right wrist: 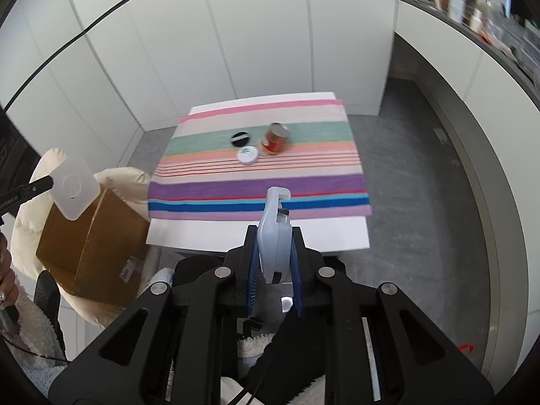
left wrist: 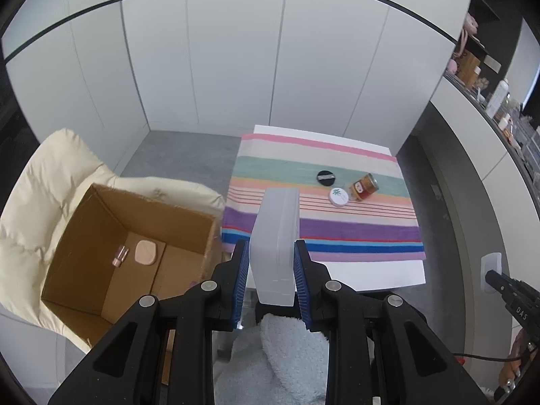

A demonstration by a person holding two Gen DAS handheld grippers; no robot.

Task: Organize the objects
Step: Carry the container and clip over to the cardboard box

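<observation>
Left gripper [left wrist: 272, 271]: blue ribbed pads [left wrist: 240, 276] pressed on both broad faces of a frosted translucent plastic box [left wrist: 277, 246]. The box is a flat rectangular case, milky white and held on edge, with a seam line running along its narrow side. In the right wrist view the same box [right wrist: 73, 187] shows a square face with rounded corners and a faint moulded circle in the middle; it is held in the air above the near corner of the cardboard box [right wrist: 92, 246].

Right gripper [right wrist: 275, 263]: closed on a pale blue-white plastic dispenser-like item [right wrist: 275, 236], also on edge, with a hooked white tip pointing forward and a small dark part near the top. Exact kind of item cannot be told.

Below left, the open cardboard box [left wrist: 101, 236] sits on a cream padded cushion [left wrist: 44, 185]. Inside it lie a small pinkish tube [left wrist: 120, 256] and a round beige puff [left wrist: 145, 252], just beside each other on the box floor.

Farther out, a white table [left wrist: 371, 271] carries a striped cloth [left wrist: 354, 233] in pink, green, purple and blue bands. On the cloth, grouped close together, are a black round lid [left wrist: 326, 178], a white round jar [left wrist: 338, 197] with a green palm print on top, and an amber glass jar [left wrist: 363, 186] lying on its side, touching or nearly touching the white jar.

Beyond: white panelled cabinet wall [left wrist: 236, 67].
</observation>
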